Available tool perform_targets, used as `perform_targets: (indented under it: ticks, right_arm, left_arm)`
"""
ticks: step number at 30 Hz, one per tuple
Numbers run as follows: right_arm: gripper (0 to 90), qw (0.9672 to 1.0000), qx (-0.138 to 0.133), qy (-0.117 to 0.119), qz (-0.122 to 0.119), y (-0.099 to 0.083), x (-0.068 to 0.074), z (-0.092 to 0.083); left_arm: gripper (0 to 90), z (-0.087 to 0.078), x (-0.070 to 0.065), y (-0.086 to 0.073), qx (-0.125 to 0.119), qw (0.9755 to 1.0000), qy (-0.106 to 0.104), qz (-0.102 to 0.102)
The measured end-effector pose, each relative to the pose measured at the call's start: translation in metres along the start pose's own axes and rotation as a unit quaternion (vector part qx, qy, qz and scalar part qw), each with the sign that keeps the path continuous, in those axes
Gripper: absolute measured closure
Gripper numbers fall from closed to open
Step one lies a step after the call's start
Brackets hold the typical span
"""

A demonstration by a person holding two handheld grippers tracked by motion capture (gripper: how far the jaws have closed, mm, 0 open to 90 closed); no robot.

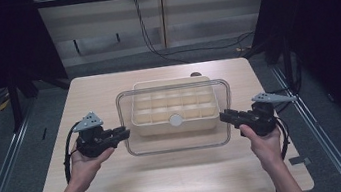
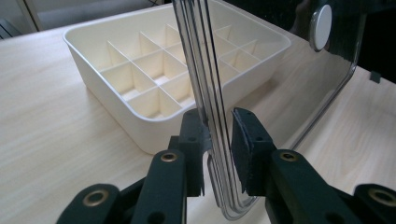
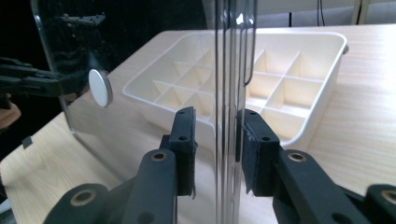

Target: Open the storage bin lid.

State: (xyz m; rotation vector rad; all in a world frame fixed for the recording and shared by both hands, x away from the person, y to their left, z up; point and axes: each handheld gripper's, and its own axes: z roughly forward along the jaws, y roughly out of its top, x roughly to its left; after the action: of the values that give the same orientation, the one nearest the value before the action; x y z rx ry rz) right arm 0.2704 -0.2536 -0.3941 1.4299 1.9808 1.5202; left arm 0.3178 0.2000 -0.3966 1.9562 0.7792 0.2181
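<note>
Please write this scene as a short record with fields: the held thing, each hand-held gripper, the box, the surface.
held thing: clear lid with a white round knob, held level above the box
left hand-held gripper: shut on the lid's left edge
right hand-held gripper: shut on the lid's right edge
box: cream divided tray, open, compartments look empty
surface: light wooden table

Lid over tray blocks the middle of the desk

Clear lid [image 1: 180,145] held above the divided tray [image 1: 148,124] bars entry to its compartments from overhead. Left tongs [image 1: 122,133] and right tongs [image 1: 226,116] occupy the lid's short edges. Bare desk [image 1: 170,182] in front, and along both sides, is open.
</note>
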Motion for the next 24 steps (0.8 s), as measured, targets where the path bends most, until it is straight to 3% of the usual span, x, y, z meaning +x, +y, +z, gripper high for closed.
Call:
perform_targets:
  ticks: [2, 8, 24]
  right_arm:
    - [68.4, 1.0000, 0.002, -0.001, 0.002, -0.004, 0.000, -0.001]
    - [68.7, 0.9999, 0.007, 0.007, 0.003, -0.011, 0.002, -0.006]
    - [68.5, 0.9988, 0.045, 0.018, 0.007, -0.032, 0.010, -0.004]
  left_arm:
    - [74.8, -0.001, -0.002, 0.000, 0.002, 0.9999, 0.003, 0.011]
    - [74.9, -0.003, -0.005, -0.005, 0.007, 0.9998, -0.001, 0.017]
    - [74.5, -0.010, -0.016, -0.030, 0.038, 0.9991, 0.002, 0.018]
